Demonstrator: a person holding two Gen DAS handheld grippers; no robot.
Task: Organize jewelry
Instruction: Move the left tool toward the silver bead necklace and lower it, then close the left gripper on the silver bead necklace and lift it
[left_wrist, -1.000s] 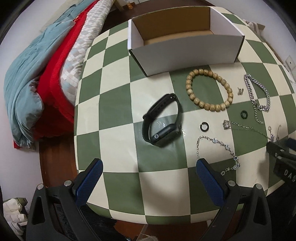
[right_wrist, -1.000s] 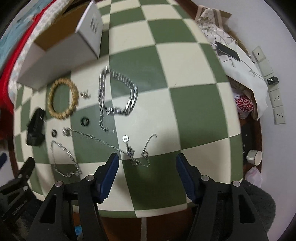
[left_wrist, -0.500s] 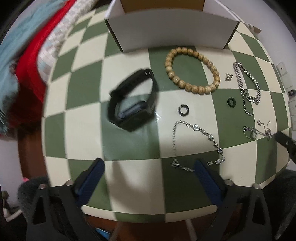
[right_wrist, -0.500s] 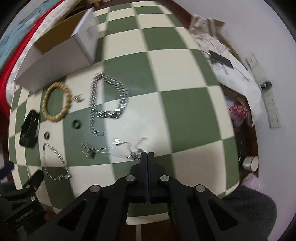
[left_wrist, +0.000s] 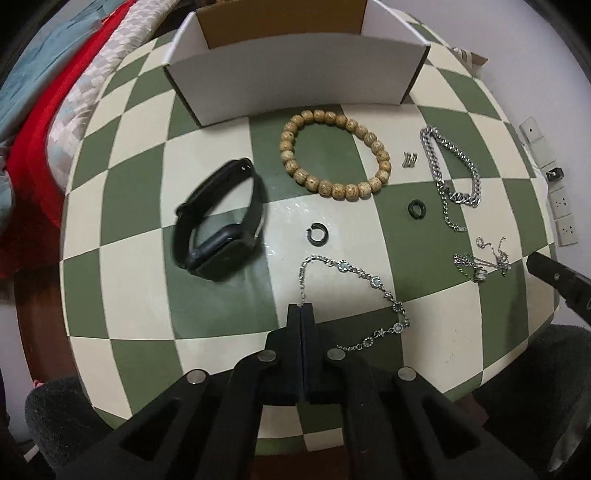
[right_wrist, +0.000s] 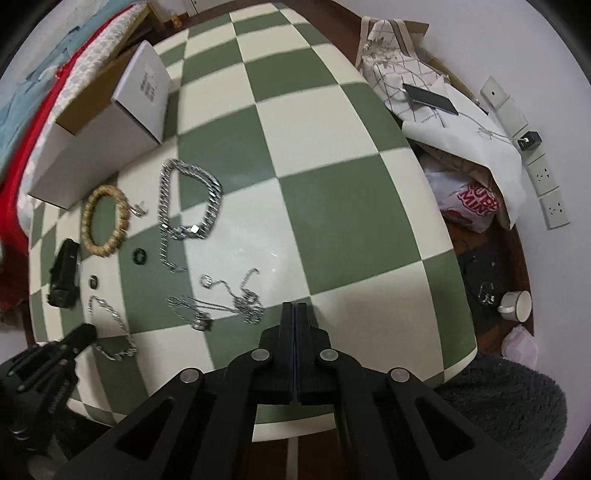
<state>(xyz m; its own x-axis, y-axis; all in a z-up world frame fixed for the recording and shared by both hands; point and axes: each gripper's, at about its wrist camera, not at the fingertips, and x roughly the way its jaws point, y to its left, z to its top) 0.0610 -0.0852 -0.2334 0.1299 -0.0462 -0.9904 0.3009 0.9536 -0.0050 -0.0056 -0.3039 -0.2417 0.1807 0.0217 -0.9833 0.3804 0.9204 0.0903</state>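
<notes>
On the checkered table, a white open box (left_wrist: 295, 77) stands at the far side. In front of it lie a wooden bead bracelet (left_wrist: 334, 155), a black smartwatch (left_wrist: 219, 225), two small black rings (left_wrist: 317, 234) (left_wrist: 417, 209), a thick silver chain (left_wrist: 452, 173), a thin necklace with pendant (left_wrist: 480, 264) and a silver link bracelet (left_wrist: 364, 295). My left gripper (left_wrist: 301, 308) is shut on the end of the link bracelet's chain. My right gripper (right_wrist: 296, 308) is shut, its tips beside the bunched thin necklace (right_wrist: 221, 299); whether it pinches a strand is not visible.
A bed with red and blue bedding (left_wrist: 44, 110) lies left of the table. Bags and papers (right_wrist: 443, 122), a phone (right_wrist: 430, 98) and wall sockets (right_wrist: 546, 192) are at the right. A cup (right_wrist: 515, 304) sits on the floor. A dark stool cushion (right_wrist: 509, 402) is near the front edge.
Both grippers have shut: the right one half a second ago, the left one just now on the link bracelet. The thin necklace has been dragged into a bunch. The left camera has moved closer.
</notes>
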